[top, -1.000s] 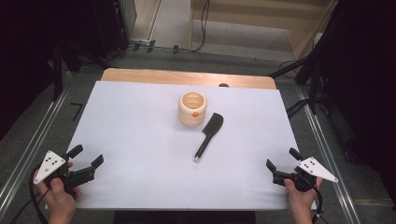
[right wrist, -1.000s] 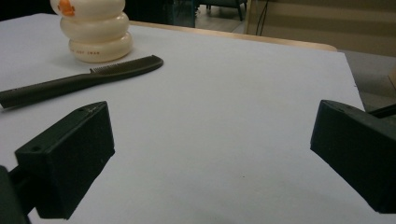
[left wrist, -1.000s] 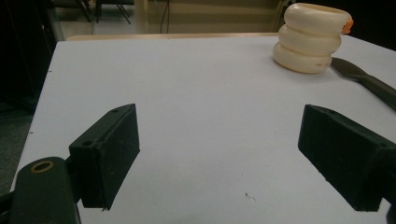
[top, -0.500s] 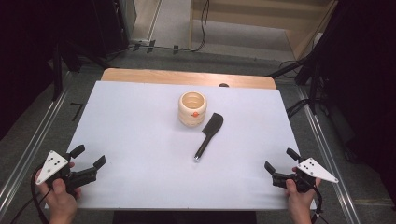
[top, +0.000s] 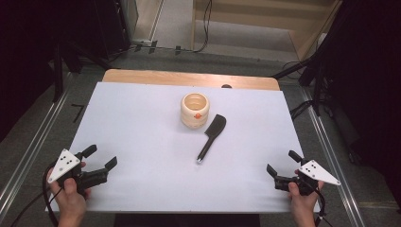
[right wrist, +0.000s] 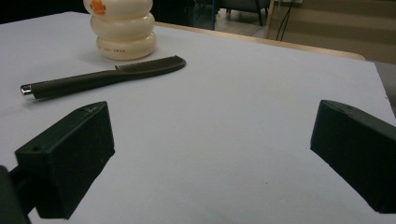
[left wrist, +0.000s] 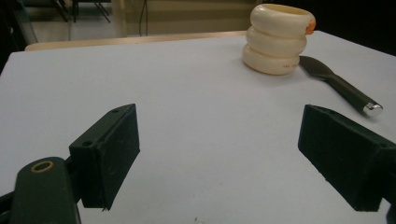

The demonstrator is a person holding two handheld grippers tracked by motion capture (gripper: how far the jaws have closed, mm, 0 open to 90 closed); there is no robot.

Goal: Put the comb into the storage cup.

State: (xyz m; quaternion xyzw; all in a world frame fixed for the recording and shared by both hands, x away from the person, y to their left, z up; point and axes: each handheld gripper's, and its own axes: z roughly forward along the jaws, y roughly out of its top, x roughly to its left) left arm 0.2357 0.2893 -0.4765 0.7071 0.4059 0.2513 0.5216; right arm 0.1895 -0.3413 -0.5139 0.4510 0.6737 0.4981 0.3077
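A cream ribbed cup (top: pixel 194 110) with an orange mark stands upright near the middle of the white table top (top: pixel 142 123). A black spatula (top: pixel 211 137) lies just right of it, blade toward the cup, metal-tipped handle pointing to the near side. My left gripper (top: pixel 100 157) is open at the near left, held low over the table, far from both objects. In the left gripper view the cup (left wrist: pixel 277 39) and spatula (left wrist: pixel 341 84) lie ahead beyond the wide jaws. My right gripper (top: pixel 282 163) is open at the near right; its view has the cup (right wrist: pixel 123 28) and spatula (right wrist: pixel 102 77).
A wooden strip (top: pixel 189 78) edges the table's far side. Metal rails (top: pixel 33 151) run along both sides of the table. Dark stands and cables crowd the floor beyond.
My left gripper has moved a little to the right and inward over the table. The right gripper, cup and spatula stay where they were.
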